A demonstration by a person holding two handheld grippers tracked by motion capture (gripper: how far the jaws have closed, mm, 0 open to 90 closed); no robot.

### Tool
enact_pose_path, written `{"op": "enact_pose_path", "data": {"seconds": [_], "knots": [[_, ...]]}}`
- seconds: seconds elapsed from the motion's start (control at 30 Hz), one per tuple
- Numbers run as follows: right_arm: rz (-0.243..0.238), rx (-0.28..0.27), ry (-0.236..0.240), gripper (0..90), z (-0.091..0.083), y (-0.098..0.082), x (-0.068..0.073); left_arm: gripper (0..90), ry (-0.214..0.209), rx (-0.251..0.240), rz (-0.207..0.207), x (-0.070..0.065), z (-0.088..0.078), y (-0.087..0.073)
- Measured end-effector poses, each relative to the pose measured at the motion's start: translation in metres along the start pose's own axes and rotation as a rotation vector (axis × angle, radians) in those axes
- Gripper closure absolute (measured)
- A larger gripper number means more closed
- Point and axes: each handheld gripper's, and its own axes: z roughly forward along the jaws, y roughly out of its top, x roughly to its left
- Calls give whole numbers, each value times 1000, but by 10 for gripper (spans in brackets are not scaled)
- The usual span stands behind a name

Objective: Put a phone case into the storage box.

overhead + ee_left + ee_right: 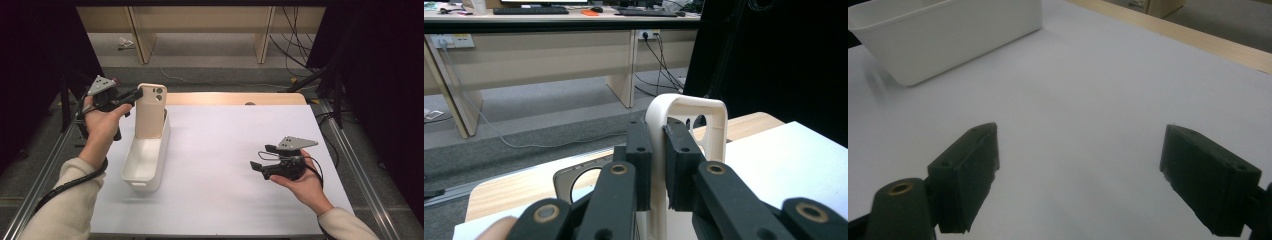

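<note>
Table (240,165), white sheet over a wooden top, wood strip showing along the 12 o'clock edge in the high view. White bin (146,159), long rectangular tub, at about 9 o'clock of the sheet, long axis running 12 to 6; in the right gripper view the same bin (948,35) sits at 11 o'clock, well apart from that gripper. Phone case (151,111), beige, camera cutout at top, stands upright with its lower end inside the bin's 12 o'clock end and its upper part rising above the rim. In the left gripper view the phone case (674,130) shows edge-on, its curved top corner sticking up past the pads.

Left gripper (134,95) at 10 o'clock of the table, held in the left hand (102,122), jaws pointing toward 3 o'clock and clamped on the case's upper edge, 1 pad on each face, pads pressed against it. Right gripper (257,166) at 4 o'clock of the table, in the right hand (302,185), low over the bare sheet, jaws spread wide, nothing between them; right gripper view confirms bare white sheet between the 2 pads.
</note>
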Motion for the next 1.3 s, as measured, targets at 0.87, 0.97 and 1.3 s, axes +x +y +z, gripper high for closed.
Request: {"op": "enact_pose_path", "data": {"seconds": [0.87, 0.97, 1.3], "knots": [[1, -2, 0, 169, 0, 0, -1, 824, 27, 19, 9, 10, 12, -2], [3, -3, -1, 169, 0, 0, -1, 824, 31, 21, 7, 11, 14, -2], [6, -3, 1, 169, 0, 0, -1, 824, 40, 24, 6, 14, 17, -1]]}}
